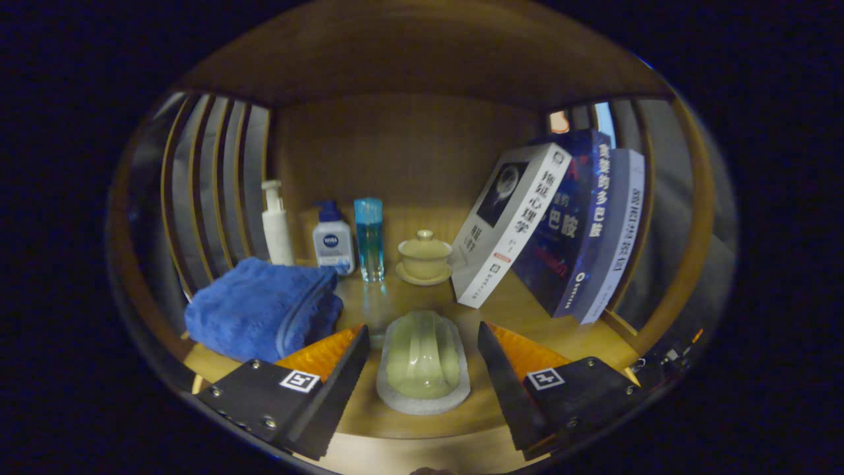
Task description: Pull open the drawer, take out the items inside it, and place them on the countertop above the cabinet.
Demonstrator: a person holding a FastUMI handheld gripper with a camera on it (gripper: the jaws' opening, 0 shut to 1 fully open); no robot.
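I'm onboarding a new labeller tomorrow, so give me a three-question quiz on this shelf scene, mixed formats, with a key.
1. True or false: the gripper is shut on the soap dish.
2. What lies beside the left finger? A) blue towel B) lidded cup C) leaning books
3. Fill in: the blue glass bottle stands between the pump bottle and the ____.

Key: 1 false, fingers open around it; 2 A; 3 lidded cup.
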